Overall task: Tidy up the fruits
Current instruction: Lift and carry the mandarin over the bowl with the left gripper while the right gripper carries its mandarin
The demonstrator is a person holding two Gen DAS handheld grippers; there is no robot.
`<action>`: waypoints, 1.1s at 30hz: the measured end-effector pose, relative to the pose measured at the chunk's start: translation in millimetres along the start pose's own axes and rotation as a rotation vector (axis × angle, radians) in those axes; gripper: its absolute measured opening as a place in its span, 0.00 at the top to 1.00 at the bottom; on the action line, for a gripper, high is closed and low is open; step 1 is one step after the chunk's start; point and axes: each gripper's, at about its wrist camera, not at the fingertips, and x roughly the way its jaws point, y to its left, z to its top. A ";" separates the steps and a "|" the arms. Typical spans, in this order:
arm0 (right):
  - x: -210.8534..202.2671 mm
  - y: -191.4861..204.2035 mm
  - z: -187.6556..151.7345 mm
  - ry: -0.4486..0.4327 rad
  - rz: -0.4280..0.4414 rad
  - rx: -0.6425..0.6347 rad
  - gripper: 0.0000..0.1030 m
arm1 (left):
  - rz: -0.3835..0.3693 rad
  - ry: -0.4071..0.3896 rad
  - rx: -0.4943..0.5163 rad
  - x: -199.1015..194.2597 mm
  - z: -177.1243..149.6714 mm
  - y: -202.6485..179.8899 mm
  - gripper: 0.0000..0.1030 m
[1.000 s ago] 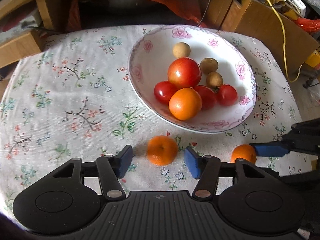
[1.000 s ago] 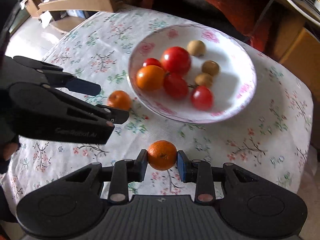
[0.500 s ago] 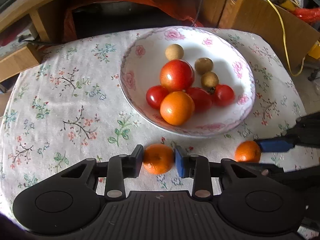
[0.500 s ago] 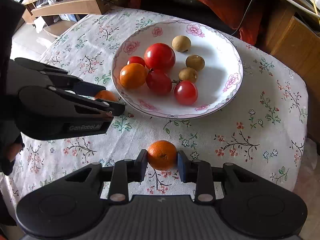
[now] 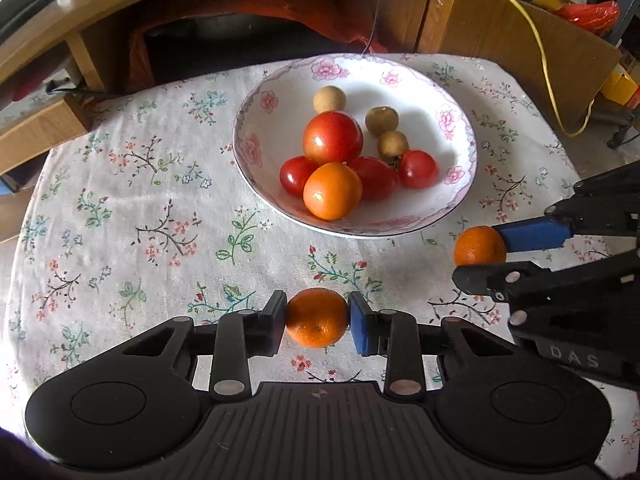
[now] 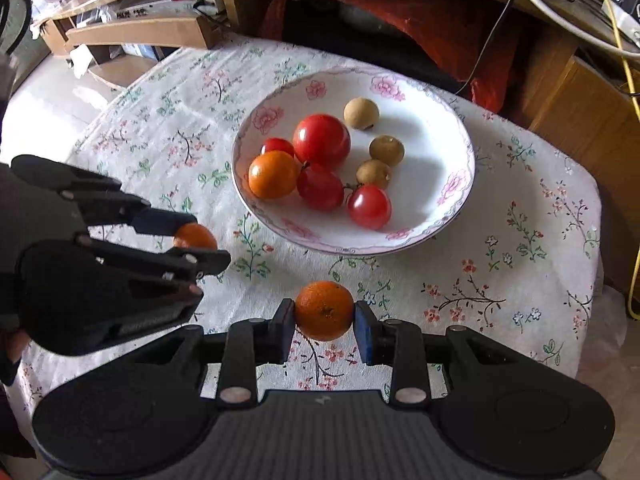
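My left tool (image 5: pixel 317 318) is clenched on a small orange mandarin (image 5: pixel 317 317), one pad pressing each side of the fruit. It seems to hang just above the floral cloth of the bench (image 5: pixel 140 216) — whether it has fully cleared the cloth I cannot tell.

My right tool (image 6: pixel 324 314) is likewise clenched on a second mandarin (image 6: pixel 324 311), gripped between its two pads over the near part of the bench. From the left camera this tool enters from the right edge, its fruit near the bowl's closest rim.

Beyond both tools sits a wide white bowl (image 5: pixel 460 120) with pink flowers around its rim, in the far middle of the bench. Inside it lie a large red tomato (image 5: pixel 333 138), three smaller red tomatoes, one orange fruit (image 5: pixel 332 191) at the near side, and three small tan round fruits, perhaps longans, toward the back. The right half of the bowl floor is bare.

Past the bench I see wooden furniture, an orange-red cloth, and a yellow cable (image 5: pixel 536 40) trailing down on the right.

My judgement: both loose mandarins are now picked up, and the step in hand is carrying them to the bowl. The next move calls for lifting each high enough to clear the rim, moving forward over the bare patch of the bowl, and releasing low — one at a time, so the tools do not collide and nothing rolls out.
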 end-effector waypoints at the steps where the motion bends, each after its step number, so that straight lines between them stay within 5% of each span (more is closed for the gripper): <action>1: -1.1 -0.5 0.9 -0.004 -0.003 0.003 0.68 | -0.002 -0.005 -0.003 -2.2 -0.2 0.2 0.60; 33: -22.0 -23.4 34.2 -0.107 -0.052 0.079 0.68 | -0.033 -0.115 -0.058 -18.5 56.0 0.6 0.62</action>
